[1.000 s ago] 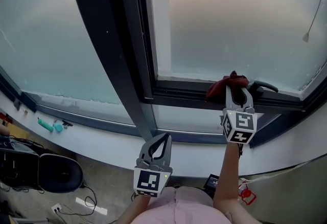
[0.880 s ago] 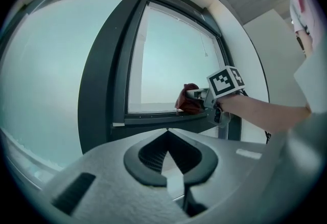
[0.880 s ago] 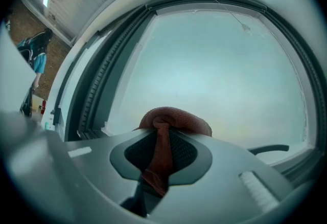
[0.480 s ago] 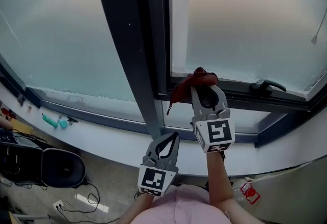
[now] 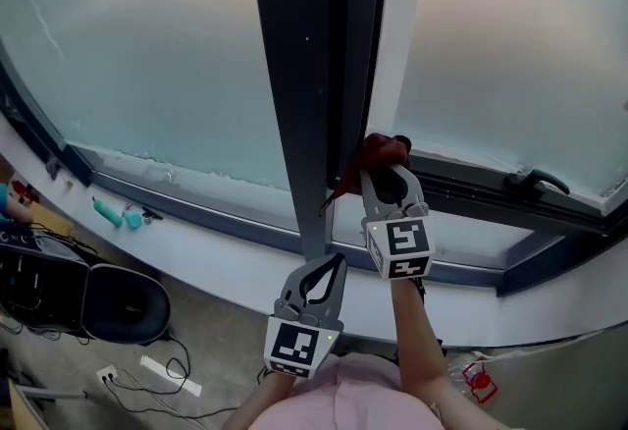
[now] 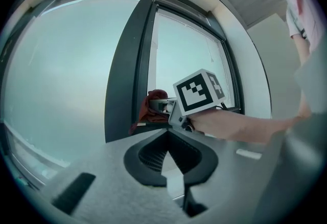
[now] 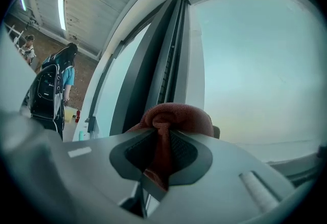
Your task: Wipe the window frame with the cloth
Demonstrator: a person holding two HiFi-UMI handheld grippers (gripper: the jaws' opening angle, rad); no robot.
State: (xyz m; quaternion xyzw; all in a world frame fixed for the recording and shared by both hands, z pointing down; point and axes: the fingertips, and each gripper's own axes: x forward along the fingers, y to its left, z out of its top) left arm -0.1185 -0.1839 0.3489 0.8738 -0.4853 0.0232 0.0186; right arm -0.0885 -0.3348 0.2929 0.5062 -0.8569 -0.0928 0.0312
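A dark red cloth (image 5: 374, 151) (image 7: 176, 118) (image 6: 152, 105) is bunched against the dark window frame (image 5: 314, 75), where the upright post meets the lower rail. My right gripper (image 5: 385, 171) (image 7: 162, 154) is shut on the cloth, which is pinched between its jaws. Lower down, near my body, my left gripper (image 5: 322, 273) (image 6: 166, 154) is held shut with nothing between its jaws, short of the sill and touching nothing.
A black window handle (image 5: 535, 182) sits on the lower rail to the right. A white sill (image 5: 196, 241) runs below the glass, with a teal object (image 5: 116, 216) on it at the left. A dark bag (image 5: 118, 305) and cables lie on the floor at lower left.
My right gripper has slid the cloth leftward along the lower rail, from near the handle to the upright post. The left gripper has stayed about where it was.
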